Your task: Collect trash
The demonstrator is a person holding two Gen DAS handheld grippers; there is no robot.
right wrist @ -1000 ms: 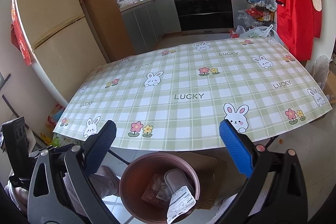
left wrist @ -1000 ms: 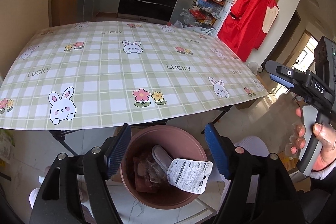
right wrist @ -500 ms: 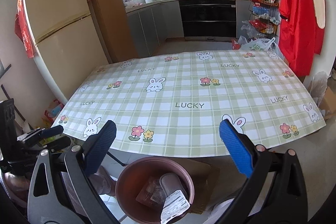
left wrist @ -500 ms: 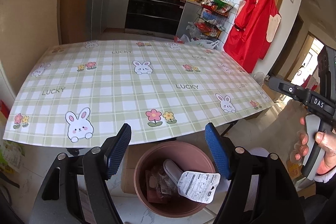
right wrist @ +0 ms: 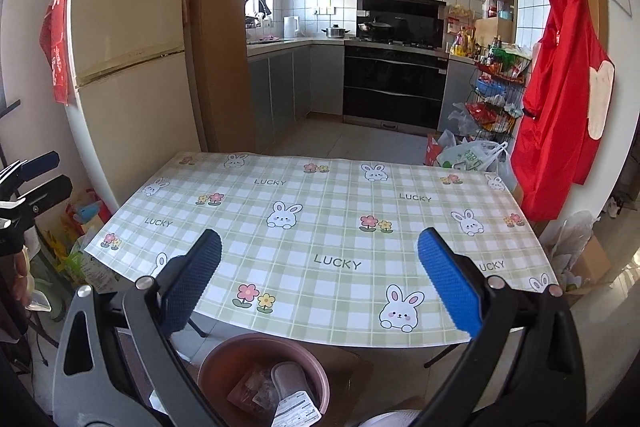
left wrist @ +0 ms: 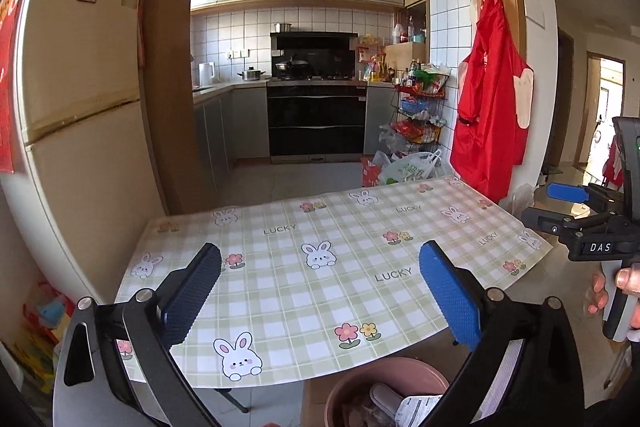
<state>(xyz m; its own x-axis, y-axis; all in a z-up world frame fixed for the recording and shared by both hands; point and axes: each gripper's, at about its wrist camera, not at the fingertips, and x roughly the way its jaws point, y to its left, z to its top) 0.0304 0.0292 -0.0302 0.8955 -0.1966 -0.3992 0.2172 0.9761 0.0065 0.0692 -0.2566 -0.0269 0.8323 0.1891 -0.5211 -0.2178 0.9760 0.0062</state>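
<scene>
From the left wrist, the left gripper [left wrist: 320, 275] is spread wide and empty above the checked tablecloth [left wrist: 320, 291], the pink bin [left wrist: 360, 379] of trash [left wrist: 416, 409] below its near edge. From the right wrist, the right gripper [right wrist: 320, 263] likewise gapes empty, with the bin [right wrist: 224, 355] on the floor holding wrappers [right wrist: 296, 407].

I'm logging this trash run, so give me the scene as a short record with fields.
table: checked bunny cloth, nothing lying on it in either view
bin: pink bin on the floor at the table's near edge
bin contents: wrappers, a grey piece, a white printed label at the rim
left gripper: open, holding nothing, raised above the near table edge
right gripper: open, holding nothing, raised above the near table edge
trash in reach: none visible outside the bin
</scene>
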